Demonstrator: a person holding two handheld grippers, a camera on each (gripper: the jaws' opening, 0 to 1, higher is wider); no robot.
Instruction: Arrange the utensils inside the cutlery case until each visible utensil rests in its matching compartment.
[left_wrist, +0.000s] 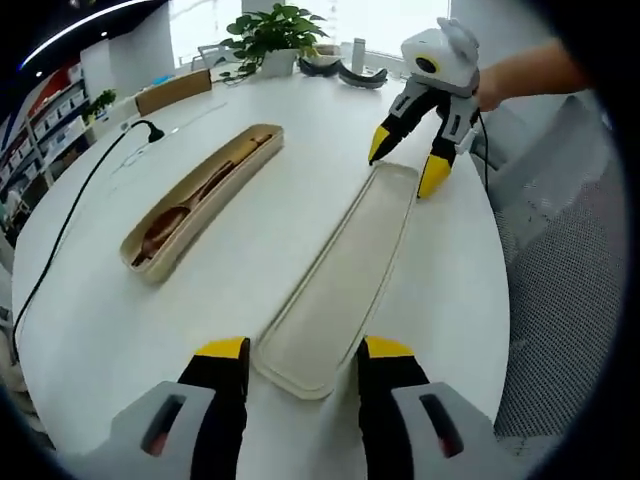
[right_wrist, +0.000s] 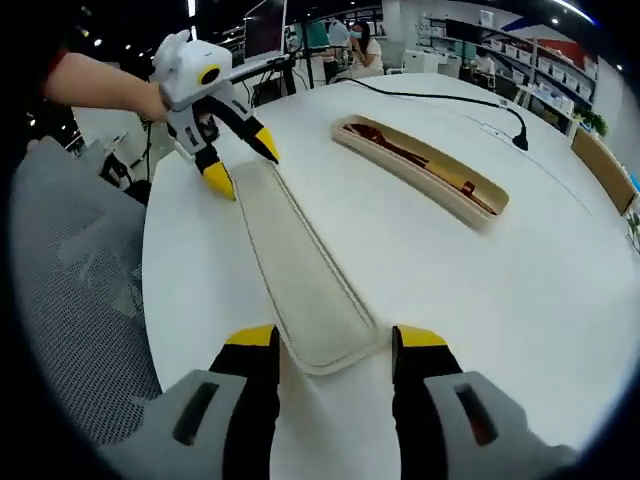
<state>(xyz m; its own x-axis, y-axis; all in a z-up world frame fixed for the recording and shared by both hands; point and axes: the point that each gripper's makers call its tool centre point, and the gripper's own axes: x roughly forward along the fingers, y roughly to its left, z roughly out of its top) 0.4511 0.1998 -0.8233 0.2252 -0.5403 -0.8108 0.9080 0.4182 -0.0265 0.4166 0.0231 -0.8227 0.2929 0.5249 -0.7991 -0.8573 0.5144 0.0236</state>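
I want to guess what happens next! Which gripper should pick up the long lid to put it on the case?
Neither stands out. The left gripper and the right gripper each straddle one end of the lid, jaws open. Lifting together probably works best. The case with utensils lies apart.

The table (left_wrist: 250, 230) is plain white, no pattern. The cutlery case (left_wrist: 200, 195) is pale beige, and the utensils (left_wrist: 185, 205) lying in it are reddish brown. The lid (left_wrist: 340, 280) is the same beige (slightly greyer on its flat face). The left gripper (left_wrist: 302, 365) has a grey body, black jaws and yellow tips. The right gripper (right_wrist: 333, 345) has the same colouring, with a white housing where it appears in the left gripper view. The cable (left_wrist: 70, 225) is black. The plant (left_wrist: 275, 30) is green. The chair mesh (right_wrist: 85, 290) is grey, finely speckled.
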